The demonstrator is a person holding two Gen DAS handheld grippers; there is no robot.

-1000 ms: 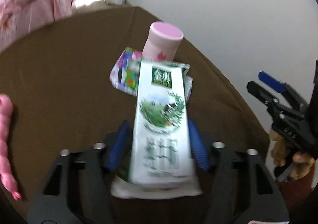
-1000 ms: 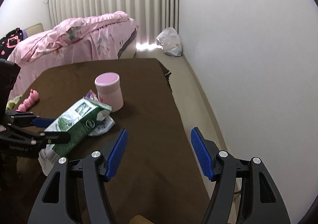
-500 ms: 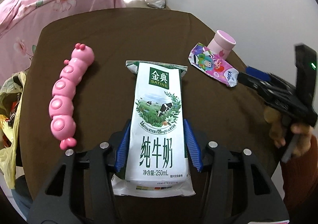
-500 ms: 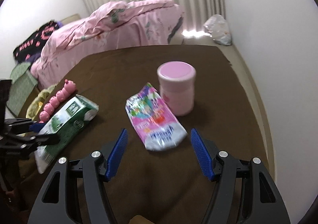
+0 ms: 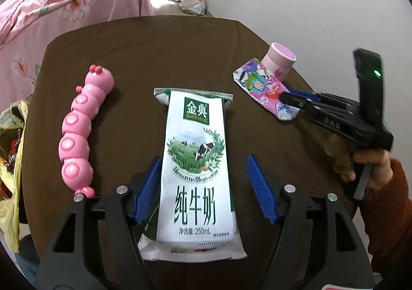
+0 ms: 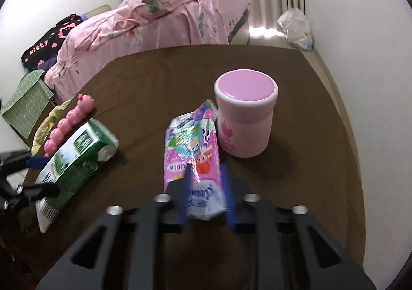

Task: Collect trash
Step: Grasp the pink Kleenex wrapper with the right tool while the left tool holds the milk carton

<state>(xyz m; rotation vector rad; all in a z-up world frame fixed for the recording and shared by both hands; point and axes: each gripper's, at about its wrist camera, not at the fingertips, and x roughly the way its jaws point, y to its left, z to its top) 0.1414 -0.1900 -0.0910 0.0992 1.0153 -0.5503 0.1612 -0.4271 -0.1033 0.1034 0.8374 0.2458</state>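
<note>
Left gripper (image 5: 203, 184) now apart from carton (image 5: 197, 169) — right gripper (image 6: 206, 187) newly on wrapper (image 6: 191, 151)

Right gripper's fingers (image 6: 185, 187) blurred; yellow bag (image 5: 11, 161) cut off at frame edge; wrapper (image 6: 195, 156) print unreadable.

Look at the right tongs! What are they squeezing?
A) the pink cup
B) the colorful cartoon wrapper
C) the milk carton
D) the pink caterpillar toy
B: in the right wrist view the right tongs are closed on the near end of the colorful cartoon wrapper, while the milk carton lies between the open left tongs.
</note>
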